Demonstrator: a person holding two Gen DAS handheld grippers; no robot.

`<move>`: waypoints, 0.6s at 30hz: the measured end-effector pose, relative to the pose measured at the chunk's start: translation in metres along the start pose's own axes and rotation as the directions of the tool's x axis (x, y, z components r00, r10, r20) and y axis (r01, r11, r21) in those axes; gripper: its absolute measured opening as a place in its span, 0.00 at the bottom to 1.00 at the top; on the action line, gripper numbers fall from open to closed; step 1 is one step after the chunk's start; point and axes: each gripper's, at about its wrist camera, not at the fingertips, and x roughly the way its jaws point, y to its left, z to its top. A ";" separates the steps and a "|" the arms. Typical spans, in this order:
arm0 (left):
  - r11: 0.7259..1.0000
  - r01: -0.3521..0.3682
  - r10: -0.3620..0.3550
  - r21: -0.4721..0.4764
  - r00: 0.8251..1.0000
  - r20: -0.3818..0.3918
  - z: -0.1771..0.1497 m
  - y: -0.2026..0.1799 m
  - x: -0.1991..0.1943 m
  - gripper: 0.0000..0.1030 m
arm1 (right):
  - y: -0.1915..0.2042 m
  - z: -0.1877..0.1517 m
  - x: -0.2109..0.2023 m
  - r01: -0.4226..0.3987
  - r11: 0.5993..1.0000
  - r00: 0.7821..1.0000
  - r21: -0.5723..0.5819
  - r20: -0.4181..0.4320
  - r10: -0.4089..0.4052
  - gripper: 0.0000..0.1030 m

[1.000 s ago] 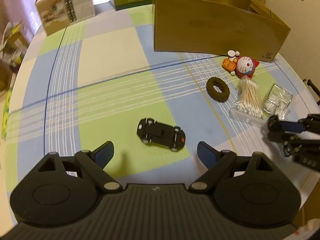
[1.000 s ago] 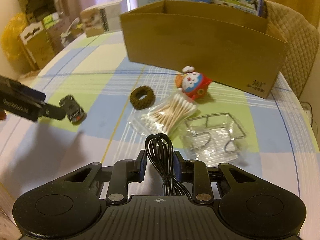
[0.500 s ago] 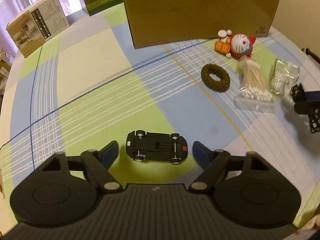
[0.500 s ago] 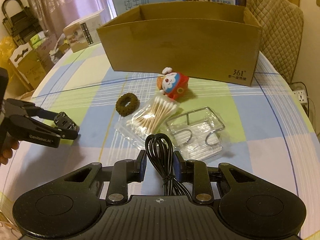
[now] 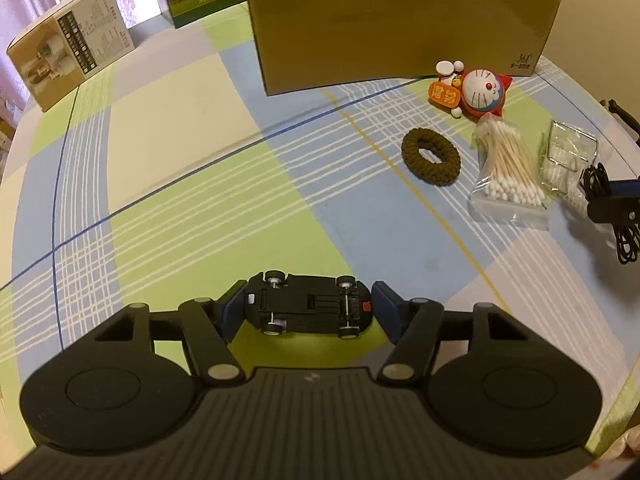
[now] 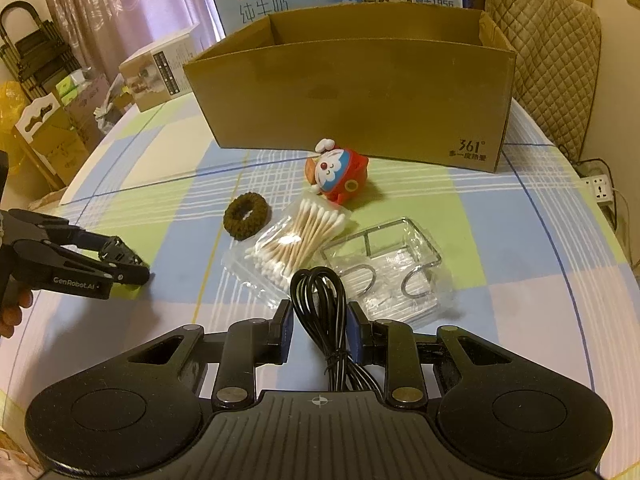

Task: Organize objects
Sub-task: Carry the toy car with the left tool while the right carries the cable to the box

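Note:
A black toy car (image 5: 308, 308) lies upside down on the checked tablecloth, between the blue pads of my left gripper (image 5: 306, 309). Its jaws are closing: the left pad meets the car's nose and the right pad stands a hair from its tail. In the right wrist view the same gripper (image 6: 136, 270) reaches in from the left, low over the car (image 6: 118, 254). My right gripper (image 6: 320, 332) is shut on a coiled black cable (image 6: 318, 292), held above the table. An open cardboard box (image 6: 352, 96) stands at the back.
In front of the box lie a red-and-white cat figure (image 6: 338, 174), a brown hair tie (image 6: 246, 216), a bag of cotton swabs (image 6: 298, 240) and a clear wrapped wire holder (image 6: 396, 264). A small carton (image 5: 68, 64) stands at the far left, and a padded chair (image 6: 552, 76) behind the table.
My left gripper came down over the car and its jaws narrowed until the pads flank it end to end. The right gripper kept its hold on the cable and rolled slightly.

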 end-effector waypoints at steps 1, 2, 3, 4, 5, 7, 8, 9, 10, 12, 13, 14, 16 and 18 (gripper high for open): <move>1.000 0.002 -0.002 -0.006 1.000 0.000 0.000 0.001 -0.001 0.61 | 0.000 0.001 0.000 -0.002 1.000 1.000 0.001 0.001 0.002 0.24; 1.000 0.002 -0.002 -0.011 1.000 0.001 -0.001 0.001 -0.002 0.61 | 0.000 0.001 0.000 -0.002 1.000 1.000 0.001 0.002 0.002 0.24; 1.000 0.002 -0.002 -0.016 1.000 0.001 -0.001 0.002 -0.004 0.61 | 0.000 0.001 0.000 -0.002 1.000 1.000 0.000 0.003 0.002 0.24; 1.000 0.002 -0.002 -0.022 1.000 0.002 0.000 0.002 -0.005 0.61 | 0.001 0.001 0.000 -0.003 1.000 1.000 0.000 0.004 0.003 0.24; 1.000 0.003 -0.003 -0.028 1.000 0.005 0.000 0.002 -0.006 0.61 | 0.001 0.001 -0.001 -0.004 1.000 1.000 -0.001 0.006 0.004 0.24; 0.999 0.005 -0.004 -0.037 1.000 0.010 0.002 0.002 -0.010 0.61 | 0.001 0.002 -0.001 -0.007 1.000 1.000 -0.003 0.009 0.007 0.24; 0.999 0.006 -0.005 -0.040 1.000 0.014 0.003 0.002 -0.012 0.61 | 0.002 0.003 -0.002 -0.008 1.000 1.000 -0.003 0.010 0.008 0.24; 0.999 0.007 -0.006 -0.042 1.000 0.016 0.003 0.002 -0.013 0.61 | 0.002 0.003 -0.003 -0.009 1.000 1.000 -0.003 0.013 0.009 0.24; 0.999 0.007 -0.006 -0.043 1.000 0.019 0.004 0.002 -0.015 0.61 | 0.003 0.003 -0.003 -0.011 1.000 1.000 -0.003 0.015 0.011 0.24; 0.999 0.008 -0.007 -0.044 1.000 0.028 0.006 0.001 -0.018 0.61 | 0.002 0.004 -0.004 -0.013 1.000 1.000 -0.002 0.019 0.013 0.24; 0.999 0.008 -0.007 -0.044 0.999 0.031 0.007 0.001 -0.020 0.61 | 0.002 0.005 -0.005 -0.014 1.000 1.000 0.000 0.021 0.014 0.24; 0.999 0.008 -0.007 -0.045 0.999 0.036 0.009 0.000 -0.022 0.61 | 0.002 0.006 -0.006 -0.015 1.000 1.000 0.001 0.024 0.015 0.24; 0.999 0.009 -0.007 -0.047 0.999 0.046 0.011 0.000 -0.025 0.61 | 0.002 0.007 -0.008 -0.018 1.000 0.999 0.003 0.032 0.018 0.24; 0.999 0.011 -0.008 -0.050 0.998 0.059 0.014 -0.001 -0.030 0.61 | 0.001 0.009 -0.011 -0.021 1.000 0.999 0.005 0.041 0.021 0.24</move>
